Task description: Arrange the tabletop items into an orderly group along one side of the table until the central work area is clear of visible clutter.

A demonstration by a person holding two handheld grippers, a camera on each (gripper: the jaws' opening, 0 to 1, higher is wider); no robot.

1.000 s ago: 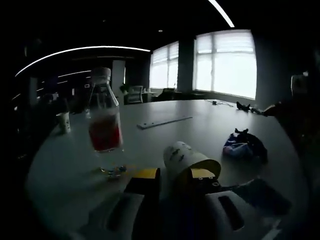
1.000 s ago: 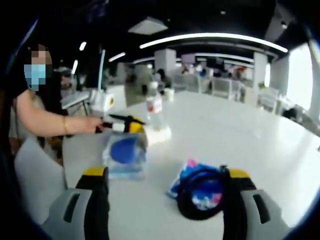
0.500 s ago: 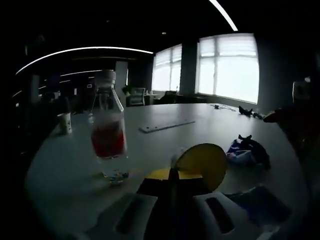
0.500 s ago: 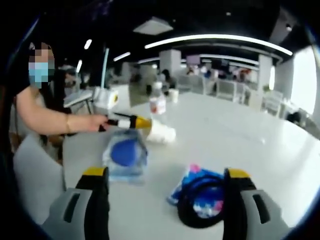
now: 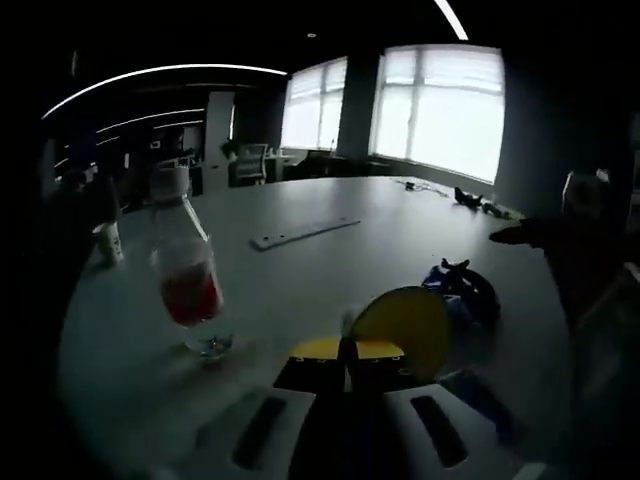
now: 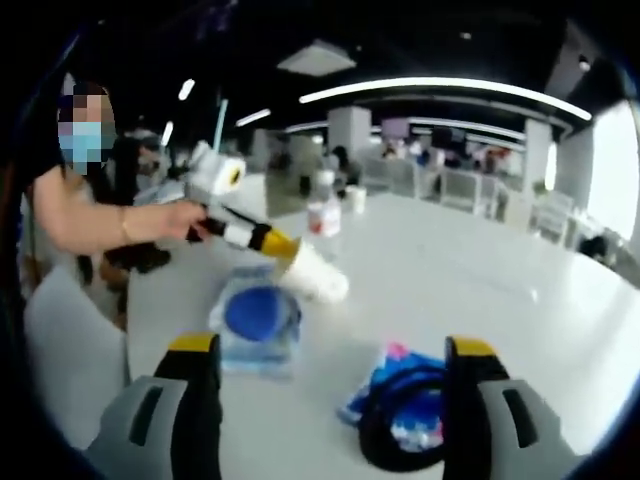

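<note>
- Large round white table (image 6: 480, 290): smooth matte top, spans the centre and right of the right gripper view; grey and dim across the middle of the left gripper view.
- Person's bare forearm and hand (image 6: 185, 215), left of the right gripper view, gripping the left gripper (image 6: 280, 247) by its handle.
- Right gripper (image 6: 330, 365): yellow-tipped grey jaws wide apart at lower centre, nothing between them.
- Left gripper: jaws closed on the white paper cup (image 6: 312, 277), held lifted, on its side; the cup's yellow-looking round mouth (image 5: 402, 330) faces the left gripper camera at lower centre.
- Clear wrapped pack with a round blue patch (image 6: 258, 318), flat, centre left.
- Blue-and-pink bundle with a black looped cord (image 6: 405, 405), lower centre right.
- Clear plastic bottle, white cap, red label (image 5: 185, 270), upright, left of frame; writing unreadable.
- Flat pale strip (image 5: 305, 232), centre.
</note>
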